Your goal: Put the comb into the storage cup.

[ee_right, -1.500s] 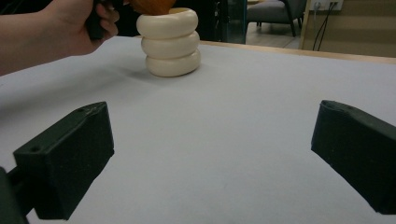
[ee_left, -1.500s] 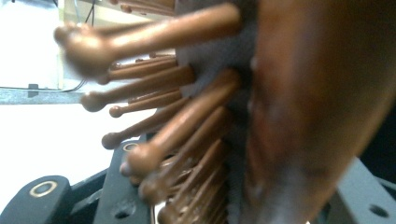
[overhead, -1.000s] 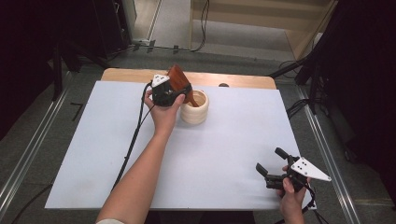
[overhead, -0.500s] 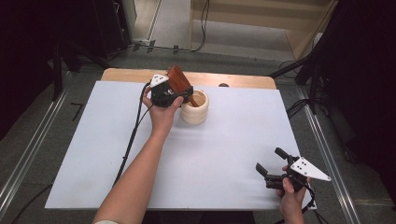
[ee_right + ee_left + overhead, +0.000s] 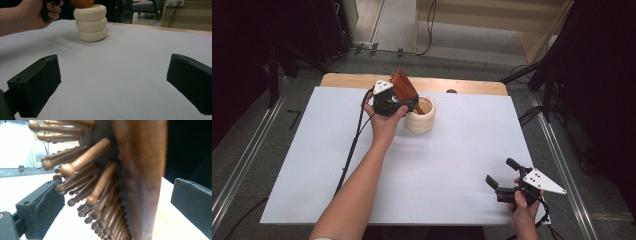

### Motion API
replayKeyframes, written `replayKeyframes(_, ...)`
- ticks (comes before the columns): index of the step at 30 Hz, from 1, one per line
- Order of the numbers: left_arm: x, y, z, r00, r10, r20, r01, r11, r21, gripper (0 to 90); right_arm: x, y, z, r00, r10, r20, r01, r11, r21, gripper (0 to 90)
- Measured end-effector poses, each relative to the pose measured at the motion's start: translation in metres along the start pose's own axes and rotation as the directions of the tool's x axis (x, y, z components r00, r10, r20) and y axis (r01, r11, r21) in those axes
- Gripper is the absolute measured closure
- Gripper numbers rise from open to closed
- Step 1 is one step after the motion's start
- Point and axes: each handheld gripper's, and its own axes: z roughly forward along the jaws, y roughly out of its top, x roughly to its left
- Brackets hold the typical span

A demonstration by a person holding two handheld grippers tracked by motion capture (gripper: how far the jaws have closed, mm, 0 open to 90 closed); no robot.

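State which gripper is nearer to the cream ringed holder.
Left. The left gripper is right beside the holder, its open jaws around the brown hairbrush standing in it. The right gripper hovers far off, near the table's front edge.

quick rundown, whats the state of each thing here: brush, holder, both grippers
hairbrush: handle down in the holder, head sticking out the top and tilted, between the left gripper's jaws with gaps on both sides
ribbed cream holder: upright on the white mat, brush inside
left gripper: open, jaws have just been opening, pads off the brush
right gripper: open, nothing between its jaws, held low over the mat's near right corner
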Motion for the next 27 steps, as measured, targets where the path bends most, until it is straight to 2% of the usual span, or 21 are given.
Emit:
replayKeyframes(13, 0.007, -0.002, -0.016, 0.9999, 0.009, -0.012, -0.009, 1.0, 0.004, 0.0, 0.0, 0.0, 0.001, 1.0, -0.005, 0.001, 0.005, 1.0, 0.005, 0.0)
replayKeyframes(27, 0.008, -0.006, -0.036, 0.9991, 0.042, -0.007, -0.042, 0.9991, -0.002, 0.0, 0.001, 0.0, 0.001, 0.9999, -0.012, 0.005, 0.012, 1.0, 0.011, 0.0)
